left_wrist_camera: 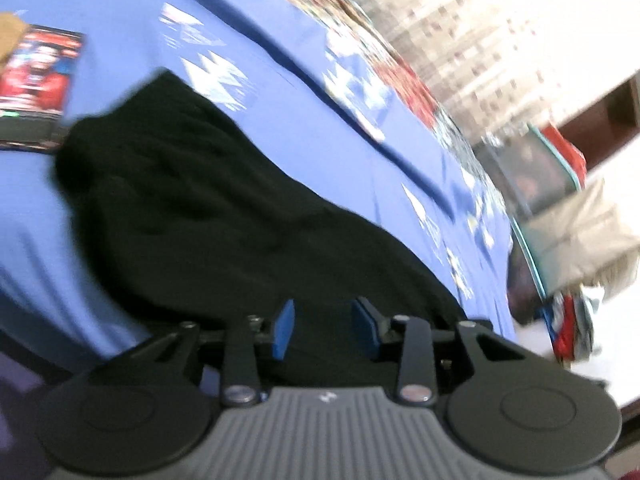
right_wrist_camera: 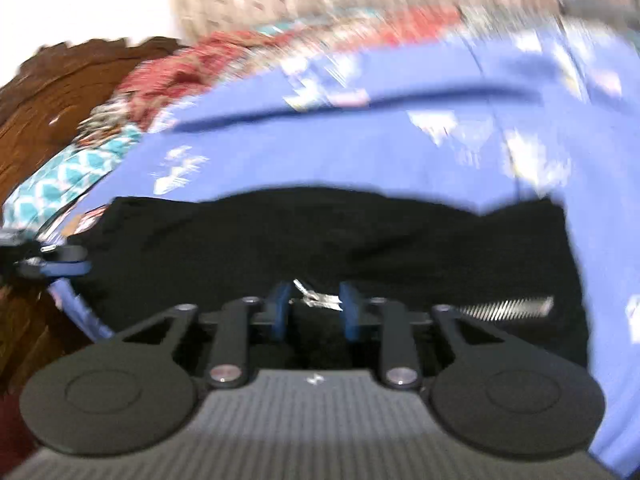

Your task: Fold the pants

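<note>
Black pants [left_wrist_camera: 200, 200] lie on a blue bedsheet [left_wrist_camera: 120, 60], running from upper left down to my left gripper [left_wrist_camera: 324, 320]. Its blue pads are apart, over the near end of the pants, with no cloth pinched between them. In the right wrist view the pants [right_wrist_camera: 320, 240] lie across the sheet [right_wrist_camera: 360, 140]. My right gripper [right_wrist_camera: 314, 306] is open just above them, near a small white tag [right_wrist_camera: 316, 298] and a silver zip [right_wrist_camera: 504, 308]. The left gripper [right_wrist_camera: 60, 262] shows at the left edge, by the pants' end.
A red printed packet [left_wrist_camera: 36, 72] lies on the sheet at the far left. A patterned red and teal quilt [right_wrist_camera: 160, 80] borders the bed. A brown wooden headboard [right_wrist_camera: 48, 92] stands at left. Bags and cloth [left_wrist_camera: 560, 200] sit beyond the bed's right edge.
</note>
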